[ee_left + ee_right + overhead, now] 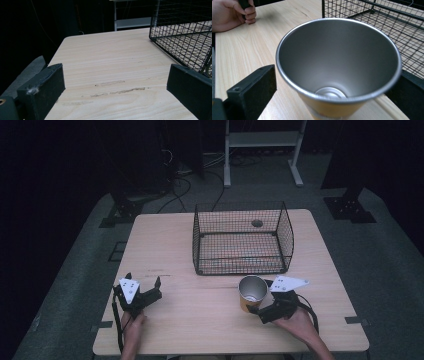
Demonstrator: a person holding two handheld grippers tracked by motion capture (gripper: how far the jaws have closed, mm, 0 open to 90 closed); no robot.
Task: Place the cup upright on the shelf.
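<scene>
A metal cup point(252, 290) with a yellow-orange outside stands upright on the wooden table point(165, 245), in front of the wire basket point(200, 227). My right gripper point(260, 299) is open, one jaw on each side of the cup. In the right gripper view the cup point(337, 57) sits between the wide-set jaws of the right gripper point(329, 82), and its shiny inside holds nothing. Near the table's front left, my left gripper point(143, 280) is open with bare wood between its jaws. The left gripper view shows the left gripper point(115, 82) over bare table.
The black wire basket point(185, 37) sits at the table's middle back, just beyond the cup, with nothing in it that I can see. A round hole point(257, 223) in the tabletop lies behind it. A white metal frame point(262, 140) stands on the floor past the table.
</scene>
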